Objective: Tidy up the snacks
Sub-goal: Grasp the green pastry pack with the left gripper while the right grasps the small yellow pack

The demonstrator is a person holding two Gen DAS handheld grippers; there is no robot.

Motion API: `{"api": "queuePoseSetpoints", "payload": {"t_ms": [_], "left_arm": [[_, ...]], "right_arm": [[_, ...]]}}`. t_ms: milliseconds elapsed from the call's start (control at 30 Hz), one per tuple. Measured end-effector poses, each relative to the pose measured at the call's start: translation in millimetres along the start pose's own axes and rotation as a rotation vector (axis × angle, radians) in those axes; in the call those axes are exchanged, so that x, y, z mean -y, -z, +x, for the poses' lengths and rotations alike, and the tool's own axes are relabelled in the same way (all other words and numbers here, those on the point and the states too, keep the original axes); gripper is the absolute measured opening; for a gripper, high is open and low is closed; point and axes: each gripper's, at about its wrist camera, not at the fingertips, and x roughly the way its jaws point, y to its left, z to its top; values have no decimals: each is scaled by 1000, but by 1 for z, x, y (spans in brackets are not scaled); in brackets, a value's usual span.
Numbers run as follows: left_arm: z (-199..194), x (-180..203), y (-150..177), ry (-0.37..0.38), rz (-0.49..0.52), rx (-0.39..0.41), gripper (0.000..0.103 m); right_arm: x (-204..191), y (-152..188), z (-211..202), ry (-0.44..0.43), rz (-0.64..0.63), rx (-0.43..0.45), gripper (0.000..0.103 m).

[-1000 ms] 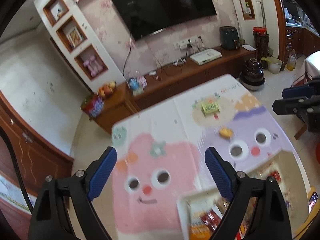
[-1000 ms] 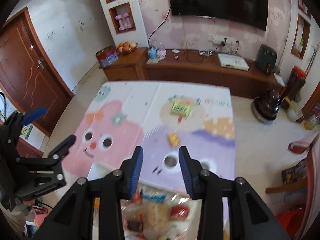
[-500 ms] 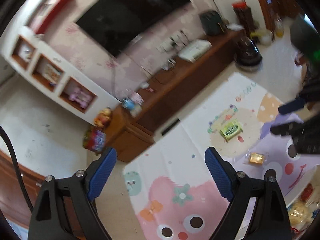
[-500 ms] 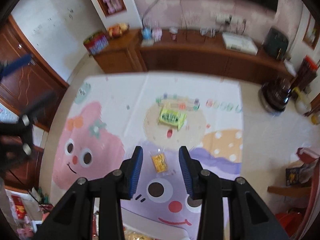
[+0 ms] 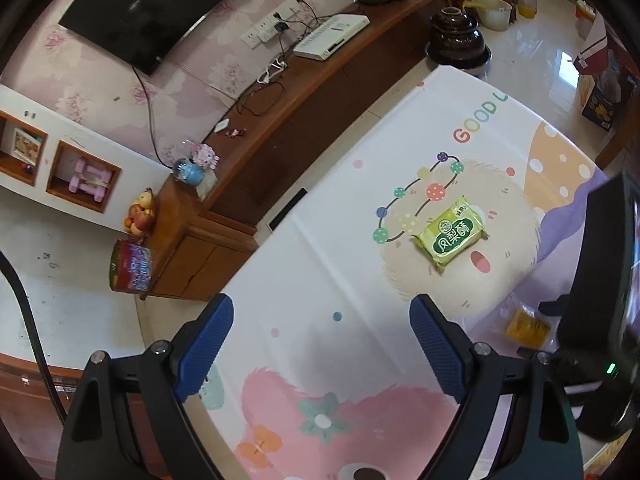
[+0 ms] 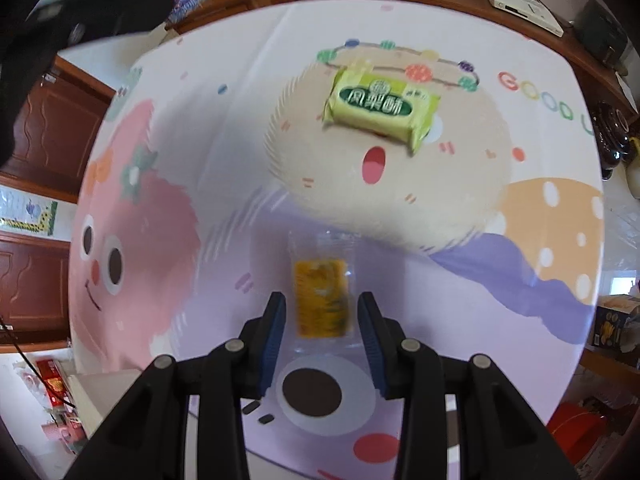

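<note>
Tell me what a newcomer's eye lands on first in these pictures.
First the bright cartoon tablecloth with its pink big-eyed face. On its beige patch lies a green snack packet, alone. Nearer, the right gripper has its blue fingers either side of a small orange snack in clear wrap, not visibly pressing it.

Wall: pink floral paper (image 5: 224, 68), a dark TV (image 5: 136, 12) mounted at 11 o'clock.
Cabinet: long brown wood unit (image 5: 320, 92) under the TV, carrying a white box (image 5: 332, 36), cables and a fruit bowl (image 5: 140, 216).
Shelves: white niches (image 5: 80, 180) at 9 o'clock.
Floor: glossy pale tile (image 5: 536, 52) at 1 o'clock, daylight reflecting.
Bench: cartoon-print cloth (image 5: 320, 272) in pink, cream and lilac.
Door: brown wood (image 6: 52, 120) at 9 o'clock.
</note>
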Motion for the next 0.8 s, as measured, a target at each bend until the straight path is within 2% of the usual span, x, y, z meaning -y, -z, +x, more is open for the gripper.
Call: {"api": "queuePoseSetpoints", "payload": {"t_ms": [100,133,200,333,500,667,800], "left_arm": [[11,5,-3,15,0,-9,89],[15,7,-4,19,-1,-13,89],[23,10,-8,26,-1,-24,89],[38,21,-15,54,13,-41,89],[61,43,-27,87,69,-65,89],[82,68,-39,90,134,-73,89],[90,77,-51,111,158,-42,90]], "right_arm": [[1,0,2,19,2,26,38],[3,-1,1,23,9,38,34],[15,-4,-2,29,54,59,29],[50,-12,-14,32,175,112,27],[90,-19,-26,-23,321,149,27],[104,-14,-24,-56,376,170,27],[105,-15,-19,-101,398,185,27]]}}
